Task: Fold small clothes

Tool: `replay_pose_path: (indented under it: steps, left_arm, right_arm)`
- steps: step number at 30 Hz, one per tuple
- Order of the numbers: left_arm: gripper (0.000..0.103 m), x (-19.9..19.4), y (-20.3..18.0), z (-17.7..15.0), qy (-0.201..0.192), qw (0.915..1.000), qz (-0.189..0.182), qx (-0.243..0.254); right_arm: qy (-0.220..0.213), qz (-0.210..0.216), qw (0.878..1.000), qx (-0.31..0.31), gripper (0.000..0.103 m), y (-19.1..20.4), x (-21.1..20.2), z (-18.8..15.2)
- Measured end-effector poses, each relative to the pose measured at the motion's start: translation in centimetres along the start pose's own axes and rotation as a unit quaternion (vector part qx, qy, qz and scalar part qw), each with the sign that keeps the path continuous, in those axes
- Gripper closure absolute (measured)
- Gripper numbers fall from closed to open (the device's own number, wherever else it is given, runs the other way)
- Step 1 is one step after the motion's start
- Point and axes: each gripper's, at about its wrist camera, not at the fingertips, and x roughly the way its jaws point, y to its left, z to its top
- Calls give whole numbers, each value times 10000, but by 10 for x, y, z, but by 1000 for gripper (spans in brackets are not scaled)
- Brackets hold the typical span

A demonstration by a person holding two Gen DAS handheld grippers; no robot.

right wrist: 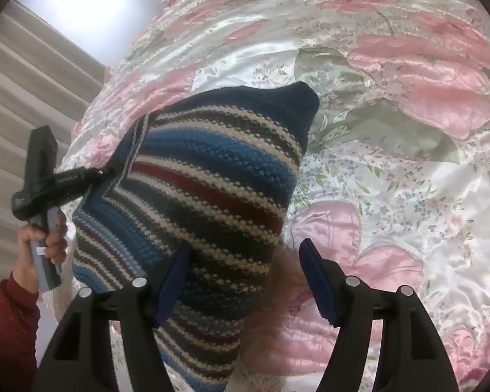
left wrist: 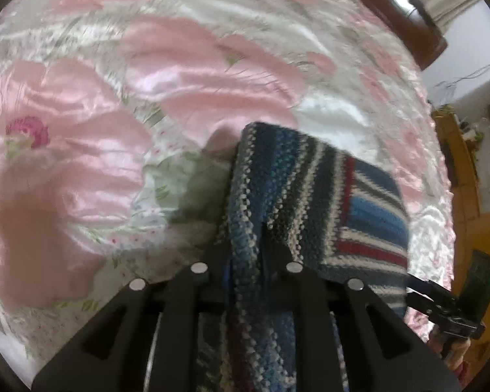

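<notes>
Knit: striped sweater [right wrist: 212,176] looks soft, floppy, stretchy
Left gripper [left wrist: 245,254]: pinching its edge
Right gripper [right wrist: 245,281]: spread wide
Hold: edges, over the bedspread [right wrist: 392,163]

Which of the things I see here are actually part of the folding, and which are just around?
Part of the job:
- striped knit garment
- left gripper, shut on it
- right gripper, open

Just around:
- floral bedspread
- curtain
- wooden furniture

floral satin bedspread [right wrist: 408,176], perhaps curtains [right wrist: 32,75]
</notes>
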Motion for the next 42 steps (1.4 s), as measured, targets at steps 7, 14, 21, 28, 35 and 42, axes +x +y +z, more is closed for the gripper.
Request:
replay_pose_path:
  steps: [7,14,21,28,35,42]
  left_arm:
    - [25,-34,-3,-29,131,9987,-431,232]
    - [25,-8,7,-49,448,9964,-712,126]
    - [15,36,15,-44,926,9889,-1157,-96]
    - [43,43,1,-51,1143,9852,-1270,150]
    - [64,30,-2,-65,802,9852,-1514,79]
    - [65,7,-40,-98,614,9857,-1541,290]
  right_arm:
    - [9,329,9992,230,29,-10,-18,-18]
    - [195,579,9968,519,28,-17,2,-25]
    - [258,1078,9907,793,23,-17,28,-20]
    - [310,1308,9869,888,30,-12,45,-16]
    - [76,1155,9910,669,52,-5,27,-18]
    - [-31,1057,9932,496,54,-15,-20,-38]
